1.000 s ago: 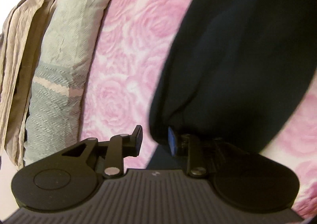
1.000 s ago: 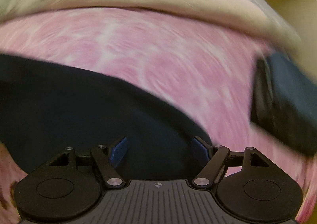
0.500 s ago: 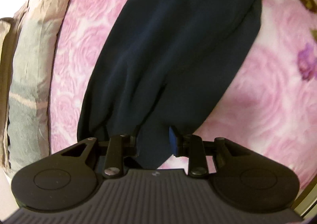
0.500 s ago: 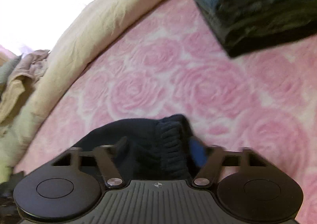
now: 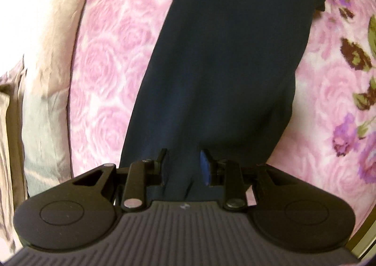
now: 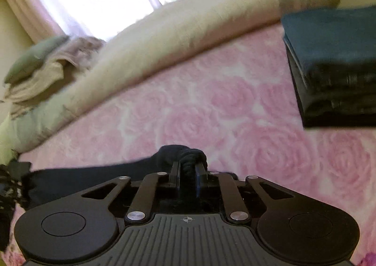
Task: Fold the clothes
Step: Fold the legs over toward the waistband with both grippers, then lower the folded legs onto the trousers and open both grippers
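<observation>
Dark navy garment (image 5: 223,66) lies stretched along the pink rose bedspread (image 5: 110,54); left tongs (image 5: 182,163) clamped on a gathered bunch of its cloth; right tongs (image 6: 187,173) closing on the ribbed cuff end (image 6: 188,160), pads already pinching it; risk: thin bite slips when lifted, or fabric twists, skewing the fold; folded stack (image 6: 333,66) well apart.
</observation>
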